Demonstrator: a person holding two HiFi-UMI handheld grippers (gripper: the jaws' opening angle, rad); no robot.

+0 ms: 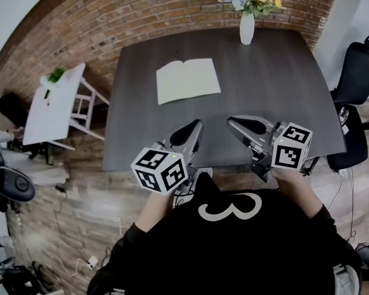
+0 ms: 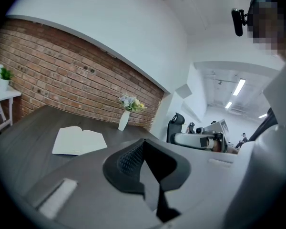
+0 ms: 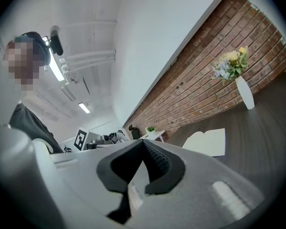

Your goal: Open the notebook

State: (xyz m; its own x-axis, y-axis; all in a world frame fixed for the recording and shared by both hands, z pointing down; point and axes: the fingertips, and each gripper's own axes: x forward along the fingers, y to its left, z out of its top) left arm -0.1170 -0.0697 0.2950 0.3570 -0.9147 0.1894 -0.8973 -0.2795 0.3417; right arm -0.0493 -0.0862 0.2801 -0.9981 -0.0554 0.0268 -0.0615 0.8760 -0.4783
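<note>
The notebook (image 1: 188,80) lies open on the dark table (image 1: 277,85), its pale pages facing up, toward the far left of the top. It also shows in the left gripper view as the notebook (image 2: 79,140) and in the right gripper view as the notebook (image 3: 209,142). My left gripper (image 1: 194,126) is held over the table's near edge, well short of the notebook, jaws shut with nothing between them. My right gripper (image 1: 234,123) hangs beside it at the same distance, also shut and empty. Each points roughly level across the table, as the left gripper (image 2: 142,142) and right gripper (image 3: 143,144) show.
A white vase of flowers (image 1: 247,28) stands at the table's far edge against the brick wall. A small white side table (image 1: 49,106) with a plant sits to the left. Black office chairs (image 1: 360,78) are at the right.
</note>
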